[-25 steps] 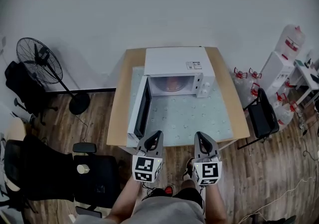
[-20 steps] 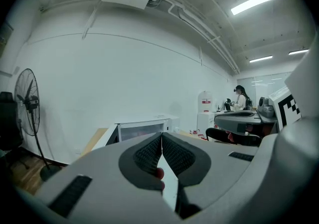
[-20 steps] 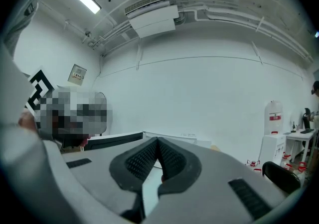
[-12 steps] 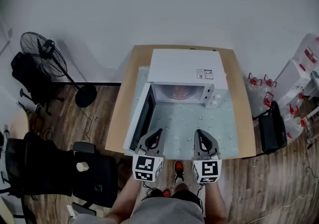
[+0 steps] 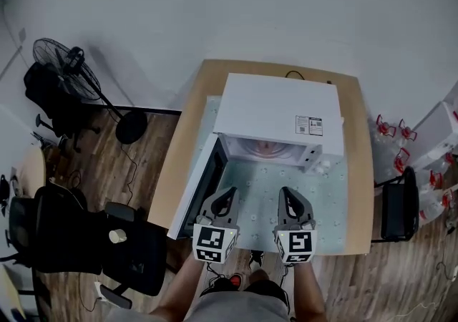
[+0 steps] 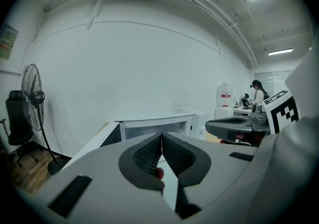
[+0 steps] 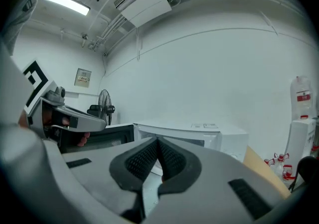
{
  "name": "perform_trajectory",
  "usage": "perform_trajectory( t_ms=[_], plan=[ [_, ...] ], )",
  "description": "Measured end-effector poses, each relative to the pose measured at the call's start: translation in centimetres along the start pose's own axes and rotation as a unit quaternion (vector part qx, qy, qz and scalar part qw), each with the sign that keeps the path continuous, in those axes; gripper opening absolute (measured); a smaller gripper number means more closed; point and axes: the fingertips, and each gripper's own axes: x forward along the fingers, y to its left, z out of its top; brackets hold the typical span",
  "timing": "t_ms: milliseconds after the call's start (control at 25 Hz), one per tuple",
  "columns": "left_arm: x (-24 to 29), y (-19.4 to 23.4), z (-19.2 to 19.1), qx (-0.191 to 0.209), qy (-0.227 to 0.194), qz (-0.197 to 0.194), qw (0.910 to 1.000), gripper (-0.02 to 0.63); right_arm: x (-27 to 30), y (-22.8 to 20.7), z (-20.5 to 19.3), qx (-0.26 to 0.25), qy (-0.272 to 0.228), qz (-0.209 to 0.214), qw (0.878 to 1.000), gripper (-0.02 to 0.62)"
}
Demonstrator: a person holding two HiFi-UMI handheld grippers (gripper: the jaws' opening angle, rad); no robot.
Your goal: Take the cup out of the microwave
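Cup (image 5: pixel 266 147) showed only as a pinkish blur inside the open microwave (image 5: pixel 279 109), probably light, rigid, slick, so I planned a rim pinch, left gripper (image 5: pixel 230 189) and right gripper (image 5: pixel 284 189) both clenched empty.

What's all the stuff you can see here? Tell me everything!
microwave: one, white, on the table, door open
pinkish thing: one, inside the microwave, maybe the cup
table: one, wooden, by the wall
mat: one, pale green, under the microwave
fan: one, black, floor, left
office chair: one, black, lower left
side chair: one, black, right of table
water jugs: several, clear, red handles, far right
left tongs: one, grey, shut, empty, before the microwave
right tongs: one, grey, shut, empty, beside the left
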Motion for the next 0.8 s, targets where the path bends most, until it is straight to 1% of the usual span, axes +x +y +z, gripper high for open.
perform_trajectory(
  t_ms=[320,600,800],
  plan=[
    [4.7,1.8,-2.1,-0.014,0.029,0.014,0.9994,0.025,5.5,-1.3,-2.8,0.006,0.025,0.025,0.999,0.017],
    [8.3,2.7,-3.6,-0.024,0.050,0.015,0.9984,0.025,9.2,-2.6,-5.0,0.020,0.040,0.031,0.999,0.017],
    [10.2,3.3,-4.1,-0.024,0.057,0.017,0.9979,0.023,11.7,-3.6,-6.1,0.027,0.046,0.034,0.998,0.018]
  ],
)
